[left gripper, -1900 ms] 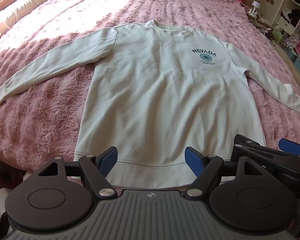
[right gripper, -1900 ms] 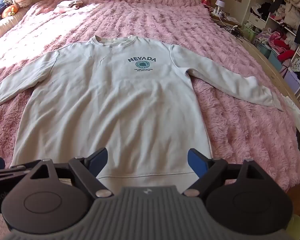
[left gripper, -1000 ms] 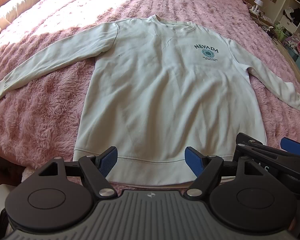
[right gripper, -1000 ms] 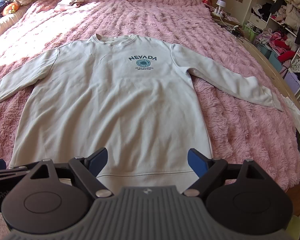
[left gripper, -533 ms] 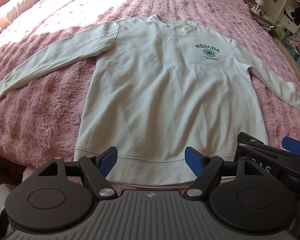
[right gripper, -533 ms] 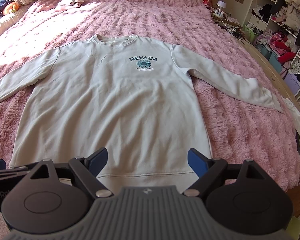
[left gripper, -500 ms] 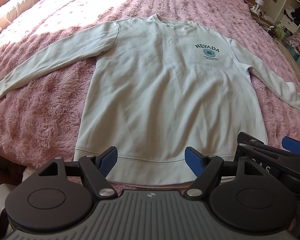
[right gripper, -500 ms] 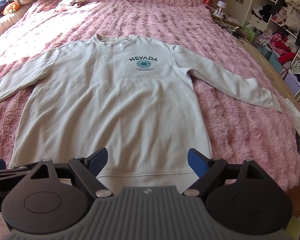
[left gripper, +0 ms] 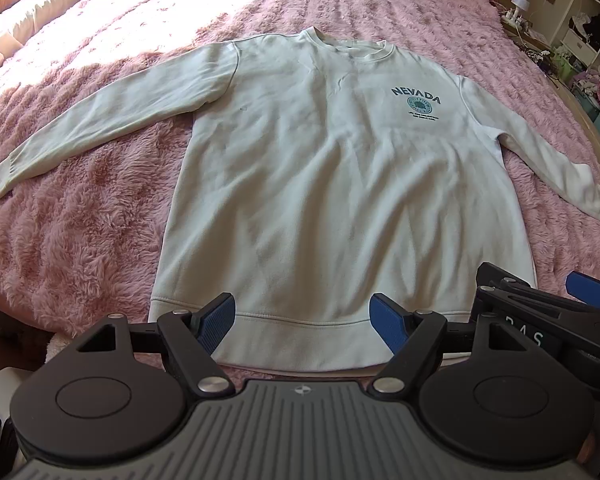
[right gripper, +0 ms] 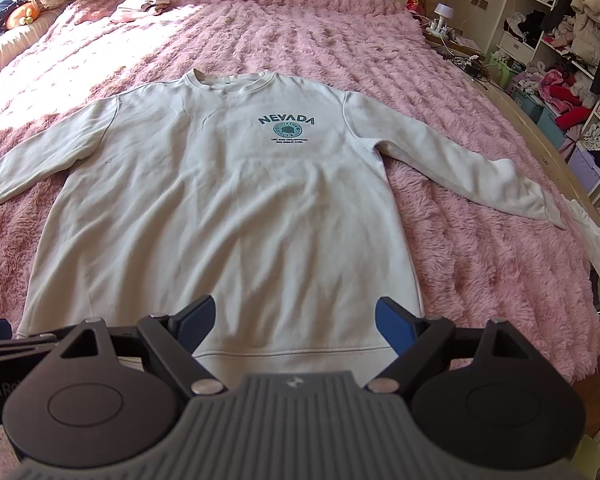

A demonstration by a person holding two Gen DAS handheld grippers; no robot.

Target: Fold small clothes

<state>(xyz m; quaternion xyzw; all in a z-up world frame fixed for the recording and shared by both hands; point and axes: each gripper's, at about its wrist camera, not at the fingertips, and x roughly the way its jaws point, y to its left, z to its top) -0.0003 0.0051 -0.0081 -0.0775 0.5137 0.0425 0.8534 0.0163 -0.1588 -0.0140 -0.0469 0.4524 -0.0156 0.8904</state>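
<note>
A pale grey-white long-sleeved sweatshirt (left gripper: pixel 332 184) (right gripper: pixel 228 208) with a teal "NEVADA" print lies flat, front up, on a pink fluffy bedspread (left gripper: pixel 80 220) (right gripper: pixel 480 248), both sleeves spread outward. Its hem faces me at the near edge of the bed. My left gripper (left gripper: pixel 303 320) hovers open just above the hem's left half, nothing between its blue pads. My right gripper (right gripper: pixel 295 324) hovers open above the hem's right half, also holding nothing. Its body shows at the right edge of the left wrist view.
Small folded light clothes (right gripper: pixel 142 7) lie at the far end of the bed. Pillows and a soft toy (right gripper: pixel 20 16) line the left side. Shelves with piled clothes (right gripper: pixel 560 40) and a bedside lamp (right gripper: pixel 443 14) stand to the right. White cloth (right gripper: pixel 592 240) hangs off the bed's right edge.
Both grippers have drawn back slightly toward the bed's near edge and risen a little, so more of the hem shows. The sweatshirt has not moved and both grippers stayed open.
</note>
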